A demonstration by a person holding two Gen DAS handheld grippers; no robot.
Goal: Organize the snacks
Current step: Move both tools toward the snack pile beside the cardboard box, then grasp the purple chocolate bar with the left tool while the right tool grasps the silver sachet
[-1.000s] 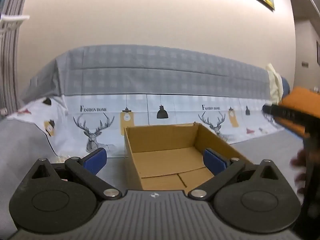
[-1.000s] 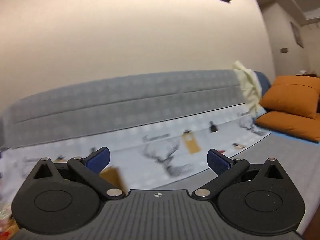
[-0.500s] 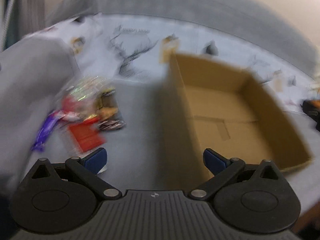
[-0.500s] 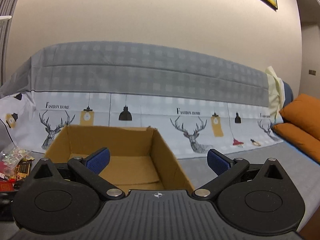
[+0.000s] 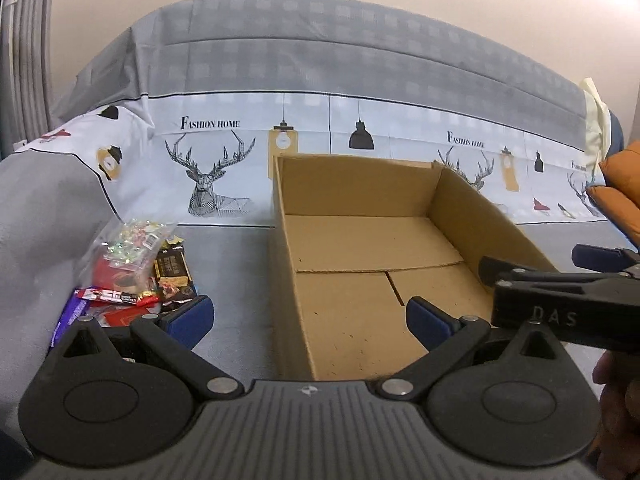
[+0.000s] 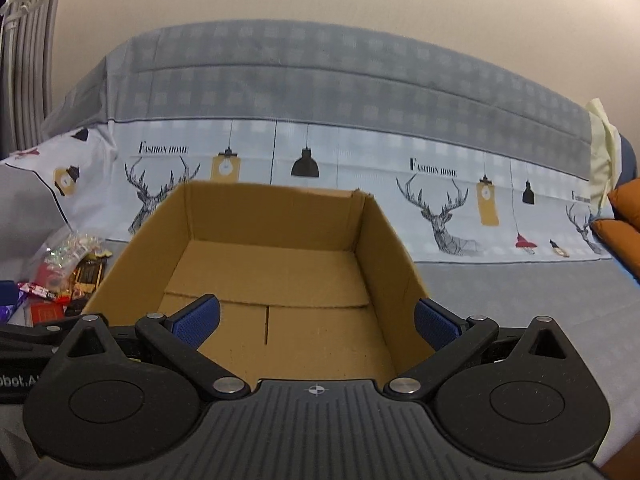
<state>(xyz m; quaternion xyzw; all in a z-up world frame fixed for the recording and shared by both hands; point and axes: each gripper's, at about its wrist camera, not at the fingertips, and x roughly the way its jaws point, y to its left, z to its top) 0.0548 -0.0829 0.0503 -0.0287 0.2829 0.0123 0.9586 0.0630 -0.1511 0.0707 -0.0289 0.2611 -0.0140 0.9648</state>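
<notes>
An open brown cardboard box (image 5: 472, 208) (image 6: 384, 248) sits on the grey sofa seat, with nothing inside. Left of it lies a heap of snacks (image 5: 132, 272) (image 6: 64, 276): a clear bag of shiny sweets (image 5: 132, 240), a dark chocolate bar (image 5: 172, 268), a red-and-white bar (image 5: 116, 297) and a purple wrapper (image 5: 66, 316). My left gripper (image 5: 308, 318) is open, with its left pad near the snacks and its right pad over the box floor. My right gripper (image 6: 316, 322) is open above the box's near edge, holding nothing. Seen from the left wrist, the right gripper's side (image 5: 560, 292) pokes in at the right.
The sofa back carries a grey checked cover with a deer-and-lamp print (image 5: 216, 172) (image 6: 440, 216). Orange cushions (image 5: 624, 192) (image 6: 624, 216) lie at the far right. A person's hand (image 5: 616, 400) shows at the lower right. Bare grey seat (image 6: 520, 292) stretches right of the box.
The left view has steadied from a blurred downward sweep and levelled on box and snacks. The right gripper has moved closer over the box. Both grippers stay open.
</notes>
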